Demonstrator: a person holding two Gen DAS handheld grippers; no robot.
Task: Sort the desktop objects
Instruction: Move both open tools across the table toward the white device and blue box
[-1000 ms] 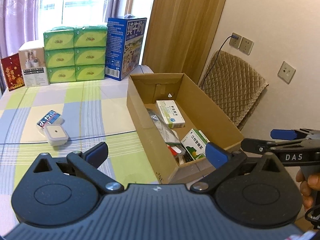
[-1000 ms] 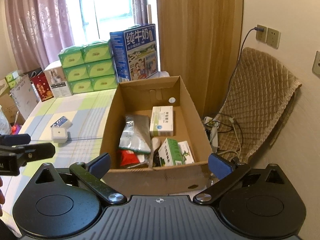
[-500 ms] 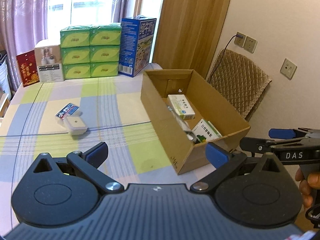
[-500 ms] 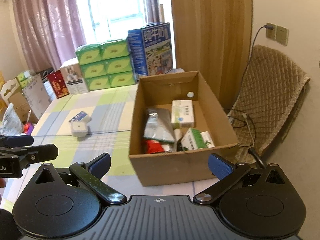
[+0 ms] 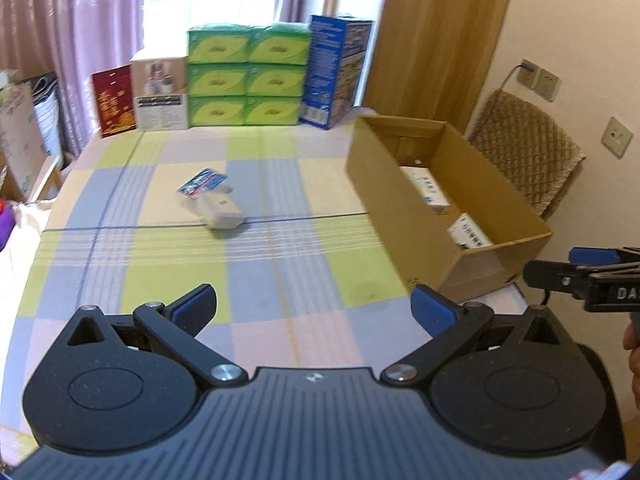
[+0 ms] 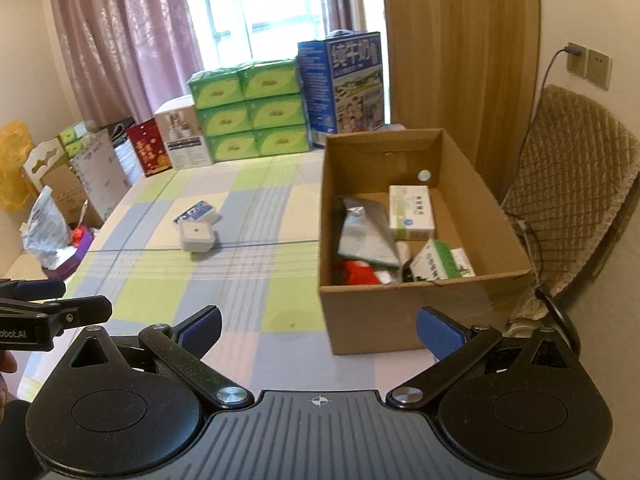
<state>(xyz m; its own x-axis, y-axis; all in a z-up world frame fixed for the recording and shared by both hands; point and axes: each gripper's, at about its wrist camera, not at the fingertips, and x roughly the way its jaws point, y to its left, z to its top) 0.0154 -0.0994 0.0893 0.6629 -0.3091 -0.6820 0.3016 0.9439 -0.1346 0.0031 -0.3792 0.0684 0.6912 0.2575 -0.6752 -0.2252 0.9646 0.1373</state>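
An open cardboard box (image 5: 384,184) (image 6: 400,312) stands at the table's right edge, holding medicine cartons (image 6: 411,212), a silver pouch (image 6: 362,236) and a red packet (image 6: 356,274). On the checked tablecloth lie a small white square case (image 5: 220,212) (image 6: 197,236) and, touching it behind, a blue-and-white packet (image 5: 203,181) (image 6: 195,211). My left gripper (image 5: 314,307) is open and empty, above the table's near part. My right gripper (image 6: 318,326) is open and empty too, in front of the box's near wall. Each gripper shows at the edge of the other's view.
Stacked green tissue boxes (image 5: 248,76) (image 6: 248,112), a tall blue milk carton (image 5: 338,72) (image 6: 346,80), a white product box (image 5: 162,96) and a red card (image 5: 114,102) line the table's far edge. A quilted chair (image 6: 572,208) stands right of the box. Bags sit left of the table.
Both grippers have pulled back from the box and the left one has swung left. The white case and packet now lie more central in the left view. Jaws stay open.
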